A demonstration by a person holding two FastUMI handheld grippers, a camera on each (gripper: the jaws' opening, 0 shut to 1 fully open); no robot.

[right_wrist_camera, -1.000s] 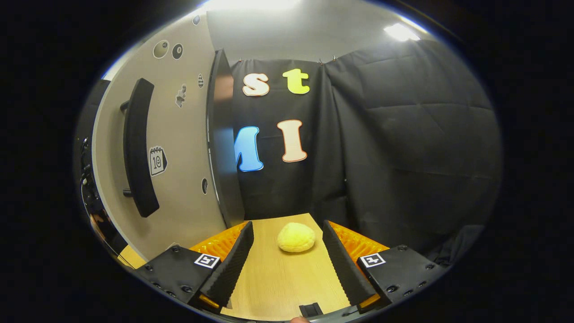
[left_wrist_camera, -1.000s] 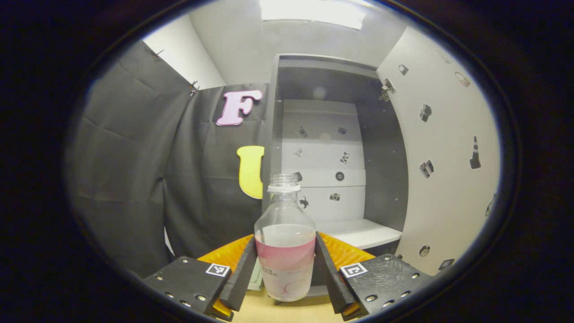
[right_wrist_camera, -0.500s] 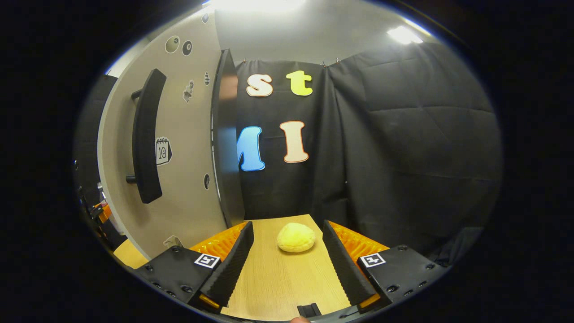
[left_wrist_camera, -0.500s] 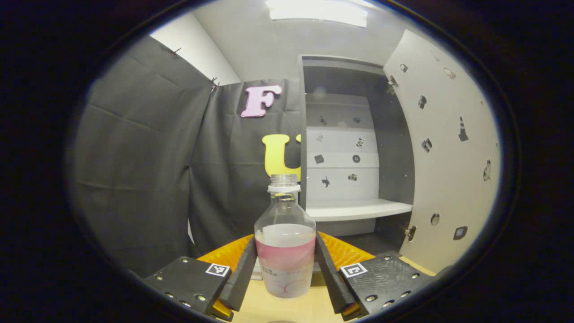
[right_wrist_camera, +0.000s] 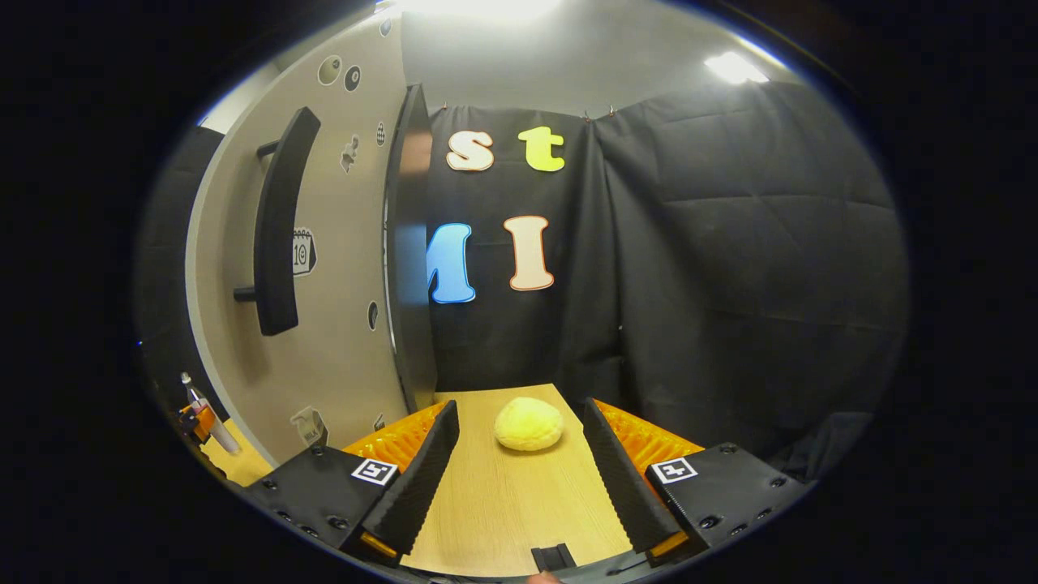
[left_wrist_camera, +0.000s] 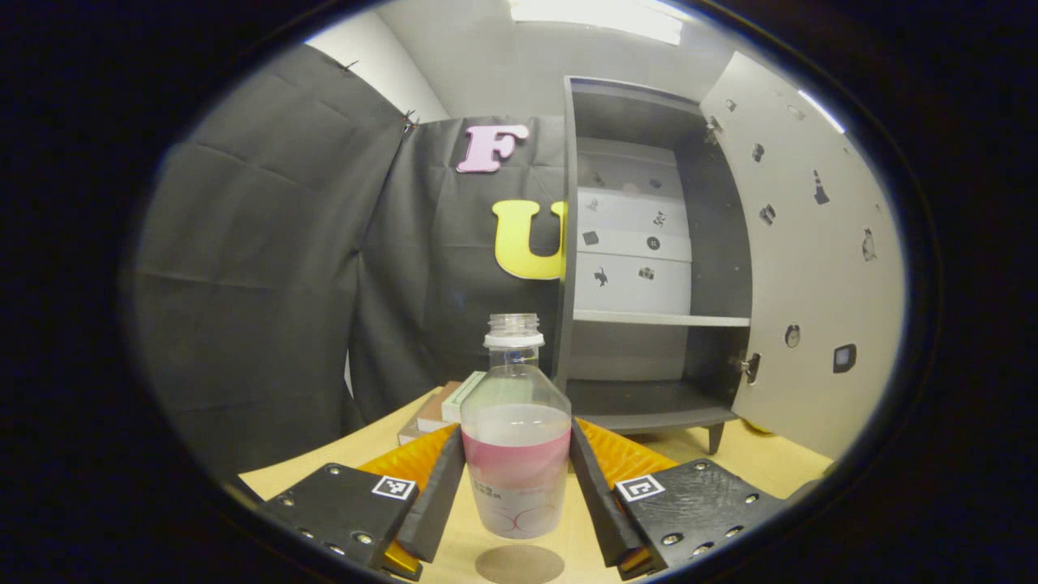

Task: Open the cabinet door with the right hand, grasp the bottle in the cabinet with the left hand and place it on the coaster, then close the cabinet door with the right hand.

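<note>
In the left gripper view, the left gripper held the bottle upright between both fingers, above the round coaster on the desk. Beyond stood the cabinet, its door open. The right gripper stood wide apart, holding nothing, before a yellow sponge.

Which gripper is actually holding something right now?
The left gripper: both fingers press the bottle, held above the coaster. The right gripper is open over bare tabletop.
</note>
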